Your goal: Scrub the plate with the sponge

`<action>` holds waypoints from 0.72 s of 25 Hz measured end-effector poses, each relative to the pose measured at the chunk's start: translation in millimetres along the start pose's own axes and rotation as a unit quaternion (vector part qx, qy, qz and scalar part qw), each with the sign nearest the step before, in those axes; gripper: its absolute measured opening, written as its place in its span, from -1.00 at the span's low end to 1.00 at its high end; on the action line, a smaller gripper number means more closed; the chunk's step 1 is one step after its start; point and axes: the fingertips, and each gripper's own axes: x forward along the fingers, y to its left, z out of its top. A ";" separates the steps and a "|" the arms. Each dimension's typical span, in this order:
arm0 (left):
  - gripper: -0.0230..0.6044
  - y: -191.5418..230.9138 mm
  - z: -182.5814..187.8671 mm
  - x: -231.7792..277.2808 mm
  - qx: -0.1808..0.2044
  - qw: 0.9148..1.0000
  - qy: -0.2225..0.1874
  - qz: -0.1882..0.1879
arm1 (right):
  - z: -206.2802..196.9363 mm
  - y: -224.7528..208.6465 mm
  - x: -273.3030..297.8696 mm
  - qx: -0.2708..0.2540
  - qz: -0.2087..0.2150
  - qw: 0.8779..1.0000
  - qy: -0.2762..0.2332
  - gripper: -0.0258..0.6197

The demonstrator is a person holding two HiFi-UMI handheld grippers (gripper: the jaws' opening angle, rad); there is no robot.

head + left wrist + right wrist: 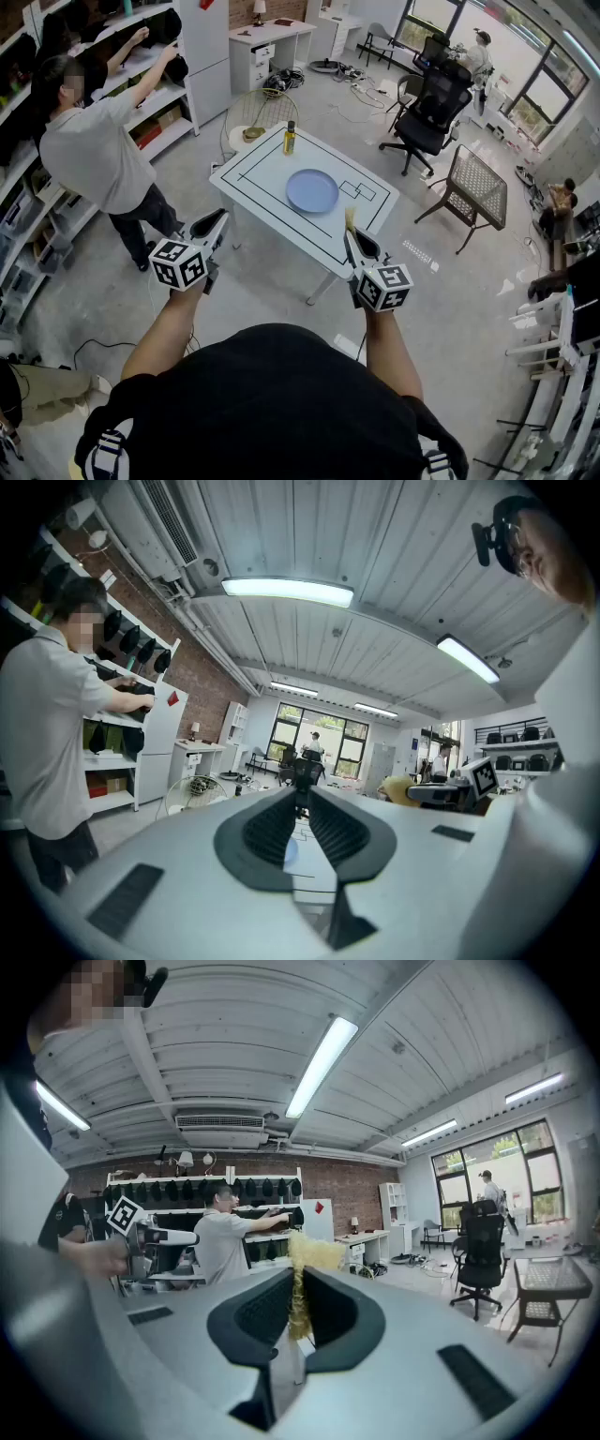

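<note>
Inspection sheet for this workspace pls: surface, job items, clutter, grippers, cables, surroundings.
Surface: white table with black line markings, holding two items only.
Job's things: round blue plate lies mid-table; yellow sponge is clamped in the right gripper, off the table.
Clutter: small yellow-green bottle with dark cap, upright at the far corner.
Grippers: left gripper jaws together, empty; right gripper jaws shut on the sponge; neither touches the plate.
Cables: loose cables on the floor near the back desk; none on the table.
Surroundings: person reaching into shelves on the left; black office chair and mesh chair beyond the table.
</note>
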 end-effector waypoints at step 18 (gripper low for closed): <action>-0.78 43.2 -0.1 -33.3 0.010 1.000 0.002 -0.001 | 6.4 39.4 24.6 0.006 -0.020 1.000 -0.010 -0.83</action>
